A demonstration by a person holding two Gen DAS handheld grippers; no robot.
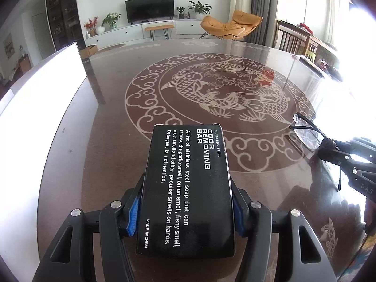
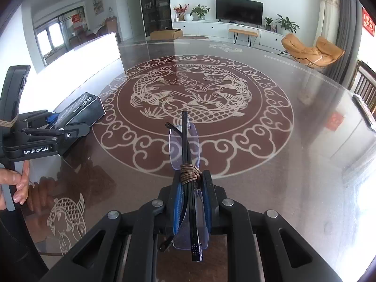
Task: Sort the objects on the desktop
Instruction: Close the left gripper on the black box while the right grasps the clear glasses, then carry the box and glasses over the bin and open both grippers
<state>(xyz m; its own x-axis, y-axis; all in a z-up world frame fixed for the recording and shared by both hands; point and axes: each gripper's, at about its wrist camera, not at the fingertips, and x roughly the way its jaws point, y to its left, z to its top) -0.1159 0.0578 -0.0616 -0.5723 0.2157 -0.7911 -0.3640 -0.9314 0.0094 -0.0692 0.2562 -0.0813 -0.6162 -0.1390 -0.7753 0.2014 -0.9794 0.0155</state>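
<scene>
My left gripper (image 1: 185, 209) is shut on a black box (image 1: 188, 188) printed "ODOR REMOVING BAR", its blue pads pressed against the box's two long sides above the glass table (image 1: 105, 141). In the right wrist view the same box (image 2: 81, 110) and left gripper (image 2: 54, 127) show at the left, with a person's hand (image 2: 16, 183) below them. My right gripper (image 2: 191, 195) is shut on folded glasses (image 2: 185, 145) with clear lenses, black arms and a brown cord wound round them. In the left wrist view the glasses (image 1: 305, 131) and right gripper (image 1: 347, 157) sit at the right edge.
The round glass table carries a fish medallion (image 2: 195, 108) in its middle. A white panel (image 1: 42, 89) stands along the table's left side. Wooden chairs (image 1: 296, 40) stand beyond the right rim, an orange lounge chair (image 2: 312, 49) and a TV unit behind.
</scene>
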